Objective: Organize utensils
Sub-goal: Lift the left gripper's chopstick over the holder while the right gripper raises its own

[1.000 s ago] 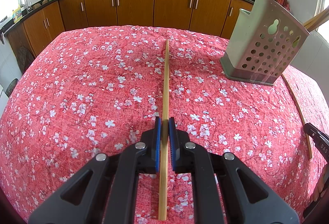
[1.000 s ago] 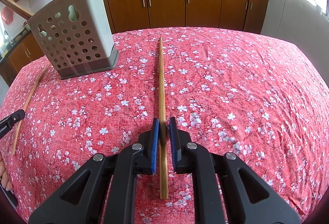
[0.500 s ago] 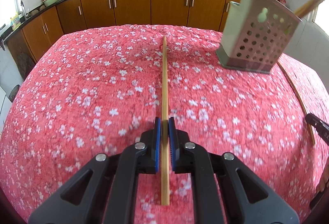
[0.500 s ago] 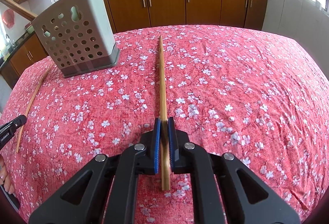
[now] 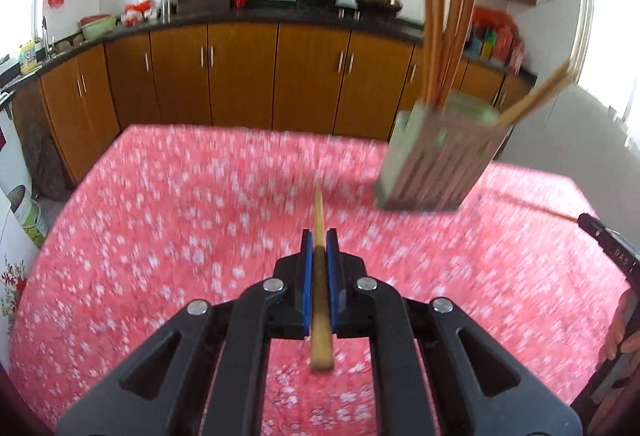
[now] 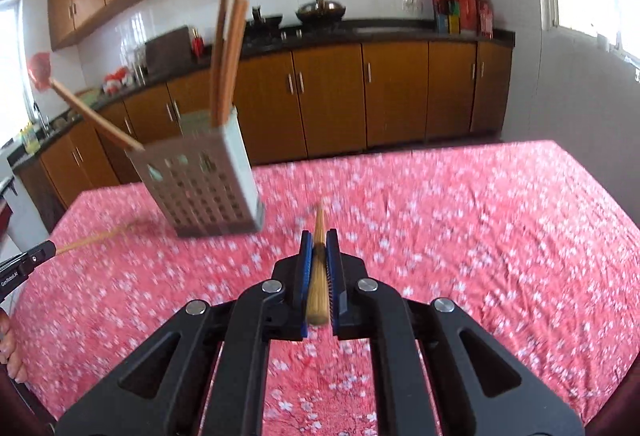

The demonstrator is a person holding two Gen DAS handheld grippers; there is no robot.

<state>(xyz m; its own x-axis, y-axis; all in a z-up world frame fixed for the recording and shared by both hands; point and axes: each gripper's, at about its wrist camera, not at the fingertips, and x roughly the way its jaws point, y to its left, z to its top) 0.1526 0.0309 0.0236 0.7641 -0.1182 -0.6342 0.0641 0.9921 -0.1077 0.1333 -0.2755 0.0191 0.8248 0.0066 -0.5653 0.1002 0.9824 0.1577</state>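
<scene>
My left gripper is shut on a wooden chopstick and holds it lifted above the table, pointing forward. My right gripper is shut on a second wooden chopstick, also lifted. A grey perforated utensil holder with several chopsticks stands on the table, to the right in the left wrist view and to the left in the right wrist view. Another chopstick lies on the cloth beside the holder. Both views are blurred by motion.
The table carries a red floral cloth. Brown kitchen cabinets and a dark counter with pots run behind it. The other gripper's tip shows at the right edge of the left wrist view and at the left edge of the right wrist view.
Both grippers closed on their chopsticks and lifted them off the cloth, tilting upward. The views now show more of the kitchen and less of the table.
</scene>
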